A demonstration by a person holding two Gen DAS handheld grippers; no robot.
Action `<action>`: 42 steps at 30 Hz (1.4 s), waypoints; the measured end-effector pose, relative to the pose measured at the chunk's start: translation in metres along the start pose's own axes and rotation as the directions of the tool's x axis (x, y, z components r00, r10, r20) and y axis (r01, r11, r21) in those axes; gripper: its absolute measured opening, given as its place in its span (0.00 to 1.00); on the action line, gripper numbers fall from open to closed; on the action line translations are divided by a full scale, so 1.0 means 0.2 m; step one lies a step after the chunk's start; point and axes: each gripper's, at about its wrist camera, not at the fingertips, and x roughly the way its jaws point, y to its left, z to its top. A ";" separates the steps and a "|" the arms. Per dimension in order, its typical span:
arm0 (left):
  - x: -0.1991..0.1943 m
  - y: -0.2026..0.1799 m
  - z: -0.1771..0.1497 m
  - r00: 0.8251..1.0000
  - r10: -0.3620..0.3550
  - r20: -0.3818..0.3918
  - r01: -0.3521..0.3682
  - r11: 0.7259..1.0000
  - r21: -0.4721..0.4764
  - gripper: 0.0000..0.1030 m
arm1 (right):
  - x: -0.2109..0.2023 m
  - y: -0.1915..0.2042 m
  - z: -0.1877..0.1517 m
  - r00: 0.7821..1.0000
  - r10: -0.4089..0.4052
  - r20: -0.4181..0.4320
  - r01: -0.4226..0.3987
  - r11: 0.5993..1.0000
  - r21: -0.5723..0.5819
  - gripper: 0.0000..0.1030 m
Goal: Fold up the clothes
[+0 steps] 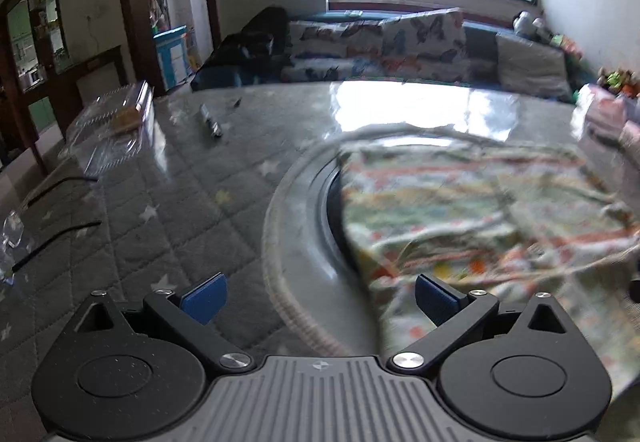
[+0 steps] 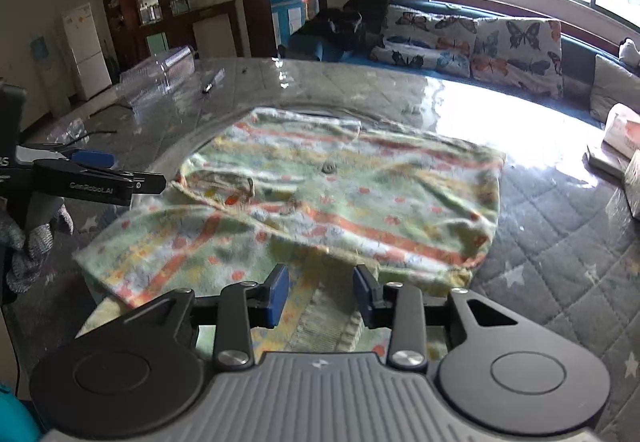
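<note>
Your quilted grey table (image 2: pixel 560 234) fills both views, with the butterfly-print sofa (image 2: pixel 480 42) beyond it at twelve o'clock, and the striped floral garment (image 2: pixel 340 202) lies partly folded on the round glass turntable (image 1: pixel 300 242) at the centre. In your right wrist view the garment's near hem sits at six o'clock, just ahead of your right gripper (image 2: pixel 321 296), whose jaws stand apart around nothing. Your left gripper (image 1: pixel 320 300) is spread wide and empty at the garment's edge, which lies at its three o'clock.

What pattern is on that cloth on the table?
The garment is pale green with orange stripes and small flowers, clearest in the right wrist view.
</note>
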 end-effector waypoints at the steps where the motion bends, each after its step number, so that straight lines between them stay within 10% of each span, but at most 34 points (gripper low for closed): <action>1: -0.01 -0.01 0.01 1.000 -0.017 0.005 0.017 1.000 0.002 0.99 | 0.01 0.00 0.00 1.000 0.003 0.001 -0.003 1.000 0.000 0.35; 35: -0.20 0.01 -0.22 0.999 -0.023 -0.042 0.028 0.992 0.121 1.00 | -0.08 0.02 -0.16 0.998 -0.006 -0.064 0.001 0.998 -0.069 0.49; 42: -0.40 -0.09 -0.29 0.985 -0.171 -0.006 0.163 0.926 0.342 0.99 | -0.15 0.01 -0.17 0.997 -0.033 -0.063 0.026 0.993 -0.112 0.53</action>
